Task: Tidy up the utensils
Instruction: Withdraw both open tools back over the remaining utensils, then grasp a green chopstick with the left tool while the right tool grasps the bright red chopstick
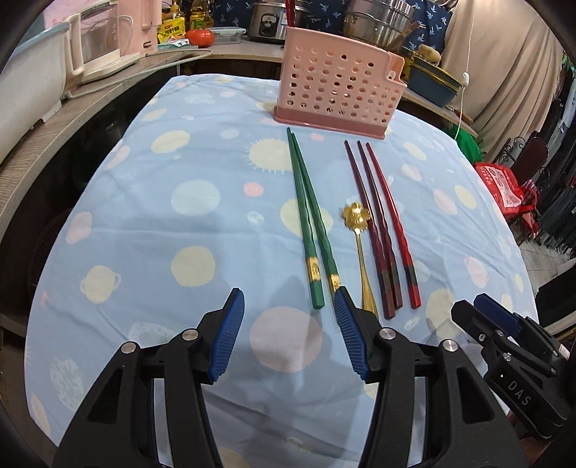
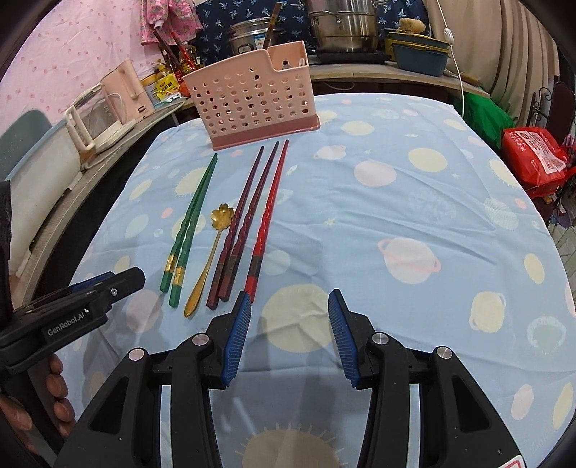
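On the blue planet-print tablecloth [image 1: 162, 223] lie two green chopsticks [image 1: 306, 216], a gold flower-bowl spoon [image 1: 356, 216], two dark red chopsticks [image 1: 374, 230] and one bright red chopstick [image 1: 392, 223], side by side. A pink perforated utensil holder [image 1: 338, 82] stands behind them. My left gripper [image 1: 288, 298] hovers open over the near ends of the green pair, with nothing between its fingers. My right gripper [image 2: 291, 298] is open and empty too, its left finger just over the red chopstick [image 2: 270, 216]. The green chopsticks [image 2: 187, 230], spoon [image 2: 216, 230] and holder [image 2: 255, 104] also show here.
A counter wraps the back and left with a kettle [image 1: 97, 46], rice cooker [image 1: 266, 21] and steel pots [image 2: 342, 28]. A red bag [image 2: 536, 158] sits past the table's right edge. Each gripper shows in the other's view: right gripper [image 1: 475, 306], left gripper [image 2: 122, 279].
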A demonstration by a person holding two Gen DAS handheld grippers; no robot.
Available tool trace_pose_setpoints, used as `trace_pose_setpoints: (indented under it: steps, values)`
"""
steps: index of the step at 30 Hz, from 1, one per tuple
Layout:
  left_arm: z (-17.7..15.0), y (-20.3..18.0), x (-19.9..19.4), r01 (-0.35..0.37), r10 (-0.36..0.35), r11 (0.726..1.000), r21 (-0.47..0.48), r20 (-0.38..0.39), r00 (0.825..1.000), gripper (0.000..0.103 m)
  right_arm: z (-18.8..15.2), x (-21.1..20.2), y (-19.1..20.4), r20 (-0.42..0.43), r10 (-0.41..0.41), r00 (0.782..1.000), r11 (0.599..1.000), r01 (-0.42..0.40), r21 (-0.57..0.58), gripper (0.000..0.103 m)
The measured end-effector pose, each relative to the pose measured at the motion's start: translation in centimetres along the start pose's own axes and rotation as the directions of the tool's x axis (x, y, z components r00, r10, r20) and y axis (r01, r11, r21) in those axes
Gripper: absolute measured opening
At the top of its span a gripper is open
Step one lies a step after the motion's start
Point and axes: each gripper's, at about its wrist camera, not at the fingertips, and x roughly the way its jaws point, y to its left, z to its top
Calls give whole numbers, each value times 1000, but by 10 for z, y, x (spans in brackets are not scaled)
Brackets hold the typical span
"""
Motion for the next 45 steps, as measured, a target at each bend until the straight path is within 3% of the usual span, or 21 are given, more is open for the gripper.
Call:
trace_pose_setpoints:
  steps: [13,23,30,34,45]
  values:
    - [-1,-3,21,-12,12,1000,3,-21,1000,37,-1,3,-1,-9,1,1000,1000,-1,-1,44]
    - [13,-6,35,-25,25,1000,17,-13,1000,37,4,14,2,-26,2,1000,1000,-2,-9,44]
    - [18,-2,40,-38,39,999,25,-10,999,18,11,24,12,-32,8,999,999,-9,-33,44]
    - [20,6,40,-23,23,1000,12,-13,1000,9,16,32,16,-37,7,999,999,-9,-45,41]
    - [19,11,40,16,-16,1000,-3,-3,1000,8,24,53,27,-48,-19,999,996,15,-87,26]
